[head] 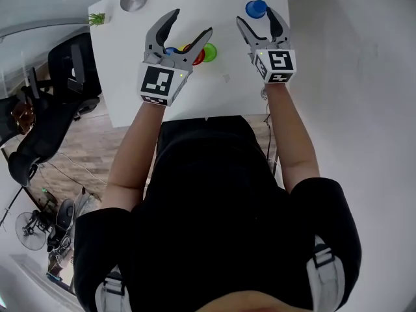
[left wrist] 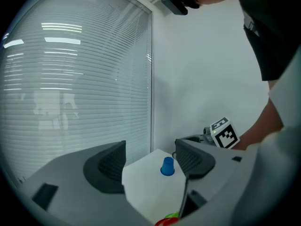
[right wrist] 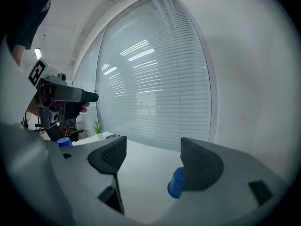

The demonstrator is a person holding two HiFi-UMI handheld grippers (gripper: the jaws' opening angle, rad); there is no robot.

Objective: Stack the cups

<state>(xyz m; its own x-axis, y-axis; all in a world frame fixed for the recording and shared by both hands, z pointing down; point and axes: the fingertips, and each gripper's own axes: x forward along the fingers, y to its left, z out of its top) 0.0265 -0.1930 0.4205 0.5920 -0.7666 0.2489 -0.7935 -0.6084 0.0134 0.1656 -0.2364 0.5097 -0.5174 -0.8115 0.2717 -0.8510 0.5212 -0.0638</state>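
Observation:
On the white table (head: pixel 221 96) a blue cup (head: pixel 255 8) stands upside down at the far right. My right gripper (head: pixel 256 15) is open, its fingertips on either side of that cup without touching it. In the right gripper view the blue cup (right wrist: pixel 177 182) shows half hidden behind the right jaw. My left gripper (head: pixel 192 22) is open and hovers over a cluster of cups: a blue one (head: pixel 170 51), a red one (head: pixel 197 56) and a green one (head: pixel 210 52). The left gripper view looks past its open jaws at the lone blue cup (left wrist: pixel 167 166).
A round metal dish (head: pixel 133 0) and a small potted plant (head: pixel 96 18) sit at the table's far left corner. Black office chairs (head: pixel 71 70) stand left of the table, and a fan (head: pixel 29 229) is on the floor. Window blinds (right wrist: pixel 155 79) lie behind the table.

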